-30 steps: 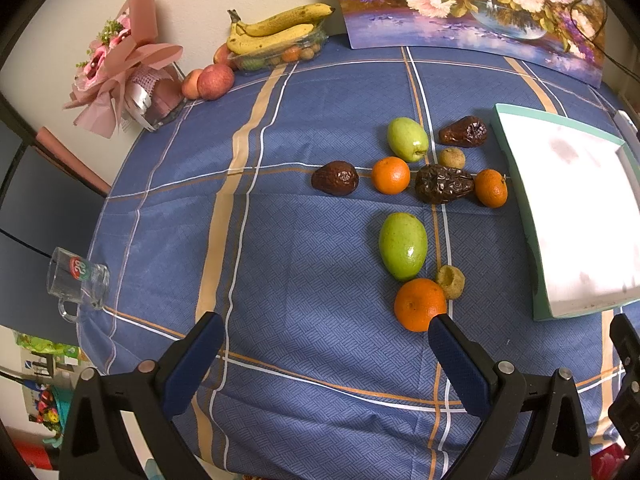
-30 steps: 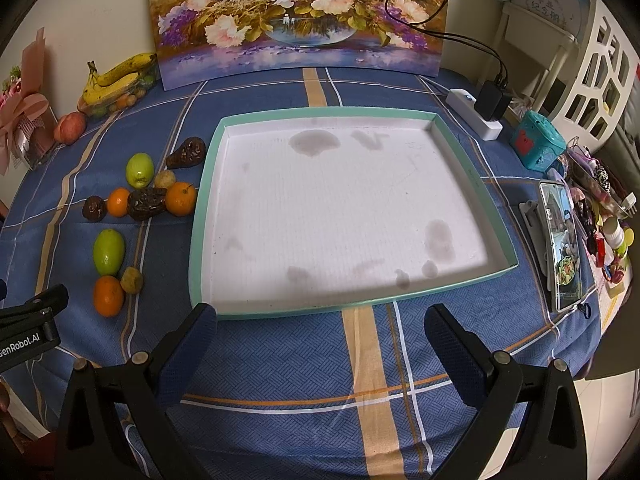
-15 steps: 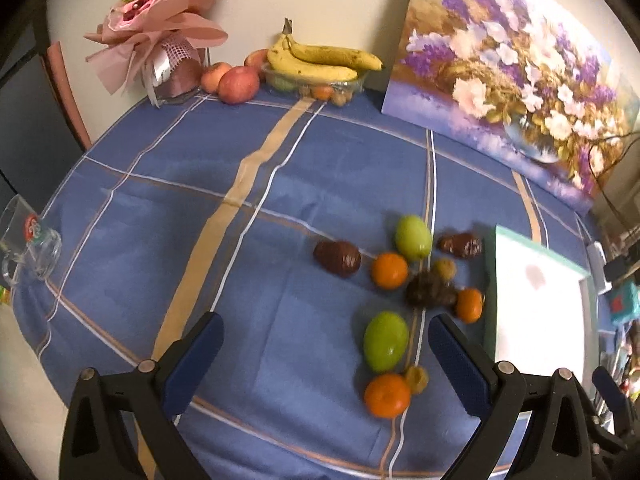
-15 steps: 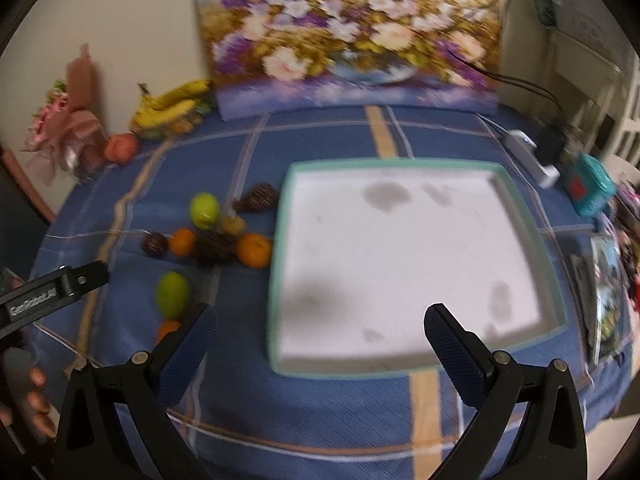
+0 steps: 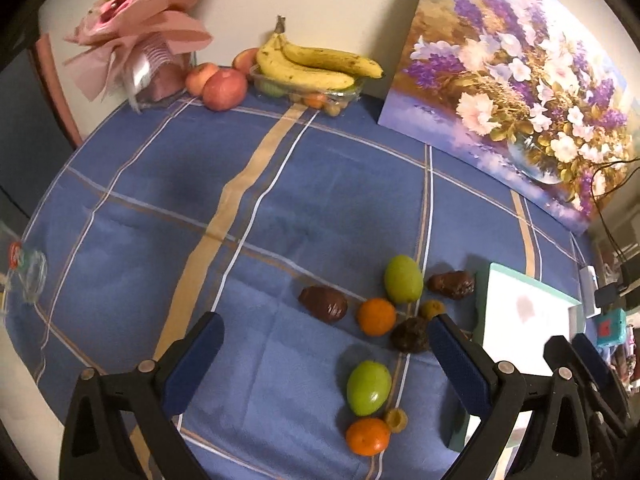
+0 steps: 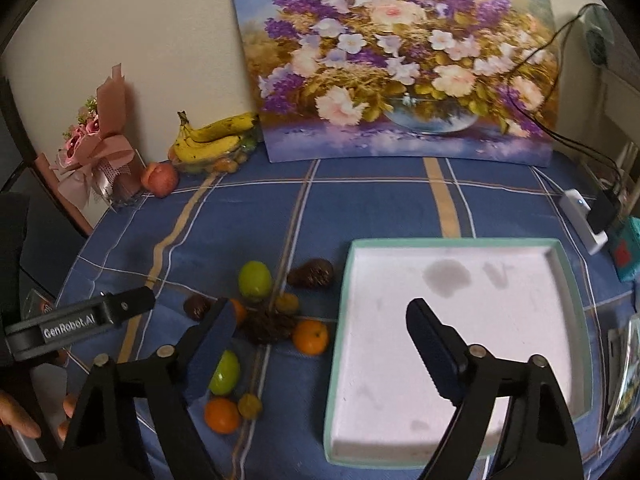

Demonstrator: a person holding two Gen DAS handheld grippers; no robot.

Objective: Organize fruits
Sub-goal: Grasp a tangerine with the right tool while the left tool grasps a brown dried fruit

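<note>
A: Both grippers hover empty, left gripper (image 5: 324, 352) and right gripper (image 6: 320, 344), jaws spread wide. Where's the fruit?

B: Loose on the desk (image 6: 360, 200), just left of the white tray (image 6: 576, 292): dark wrinkled fruit (image 5: 323, 304), oranges (image 5: 376, 317), green fruit (image 5: 368, 388).

A: How will they handle?

B: I'd guess light, round, prone to rolling; the green one looks smooth, so grip across its middle. The wrinkled ones seem soft.

A: Anything unclear?

B: The right gripper's finger (image 6: 212, 344) hides part of one orange; the tray's near edge is blurred.

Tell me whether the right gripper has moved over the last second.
Yes. The right gripper has pulled back from the tray and swung left: the tray sits further right, with more wall showing.
</note>
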